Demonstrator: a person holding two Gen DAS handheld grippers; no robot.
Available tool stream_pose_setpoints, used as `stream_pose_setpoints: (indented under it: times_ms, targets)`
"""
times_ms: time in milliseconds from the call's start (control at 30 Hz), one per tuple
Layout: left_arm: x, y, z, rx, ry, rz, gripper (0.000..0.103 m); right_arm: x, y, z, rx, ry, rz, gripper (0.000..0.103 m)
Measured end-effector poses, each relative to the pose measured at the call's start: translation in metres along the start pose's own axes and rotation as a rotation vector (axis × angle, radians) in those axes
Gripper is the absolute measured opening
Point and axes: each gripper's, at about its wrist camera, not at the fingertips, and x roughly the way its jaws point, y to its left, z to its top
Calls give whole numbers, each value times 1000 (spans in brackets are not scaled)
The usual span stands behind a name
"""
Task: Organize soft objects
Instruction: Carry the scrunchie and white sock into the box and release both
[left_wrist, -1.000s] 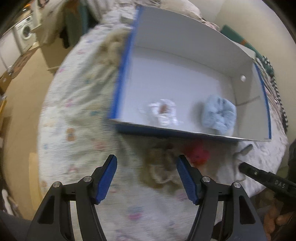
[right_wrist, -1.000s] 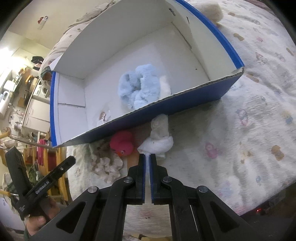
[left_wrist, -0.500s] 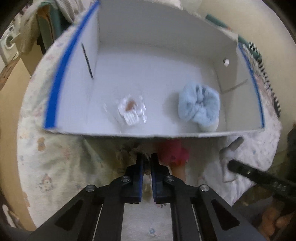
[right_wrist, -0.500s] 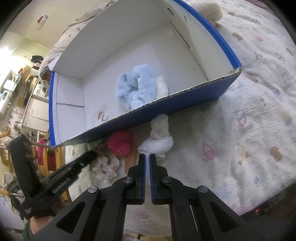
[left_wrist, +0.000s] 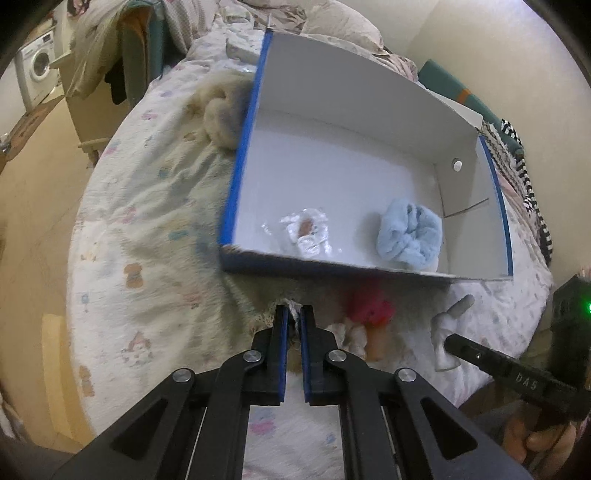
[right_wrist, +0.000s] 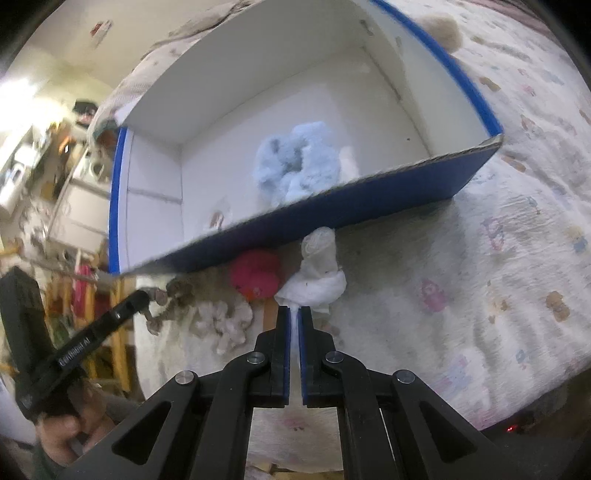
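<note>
We hold the left gripper (left_wrist: 294, 316) clenched on the beige scrunchie (left_wrist: 347, 338), a tuft of it pinched between the blue pads; the rest of it bunches just right of the jaws, on the quilt (left_wrist: 147, 236) in front of the box (left_wrist: 332, 264); the box's near wall stands between the scrunchie and the white floor inside. We hold the right gripper (right_wrist: 294, 316) clenched on the white cloth (right_wrist: 317, 273), whose thin end runs in between the pads; its upper end touches the blue wall of the box (right_wrist: 369, 206), which rises right behind it. Between the two sits the pink toy (left_wrist: 369, 308), close under the same wall and beside the cloth. Inside the box lie a blue scrunchie (left_wrist: 408, 236), near the right end, and a clear wrapper (left_wrist: 306, 232) to its left, both close to the near wall. A fluffy tan thing (left_wrist: 221, 110) rests against the box's left outer wall. Past the bed we see a washer (left_wrist: 37, 66) and hanging clothes (left_wrist: 122, 55). From the right view, the left tool (right_wrist: 99, 332) reaches in from the lower left with beige ruffles at its tip.
</note>
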Motion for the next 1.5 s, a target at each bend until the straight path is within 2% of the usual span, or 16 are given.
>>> stream_pose_setpoints:
  times_ms: [167, 367, 633, 833, 1000, 1233, 1400, 1500]
  targets:
    - [-9, -5, -3, 84, -10, 21, 6, 1, 9, -11, -34, -6, 3, 6]
    - [-21, -11, -8, 78, -21, -7, 6, -6, 8, -15, -35, -27, 14, 6]
    - [-74, -27, -2, 75, -131, -48, 6, -30, 9, -10, -44, -76, 60, 6]
    - [-93, -37, 23, 93, -175, -51, 6, -53, 26, 6, -74, -131, 117, 6]
    - [-88, -48, 46, 116, -180, -68, 6, -65, 40, 26, -97, -159, 129, 6]
    - [-61, -64, 74, 156, -165, -41, 6, -66, 52, 58, -131, -172, 89, 6]
    - [-29, -64, 88, 160, -139, 6, 6, -43, 59, 83, -145, -171, 66, 6]
    - [-9, -58, 91, 146, -143, 34, 6, -29, 49, 87, -104, -165, 100, 6]
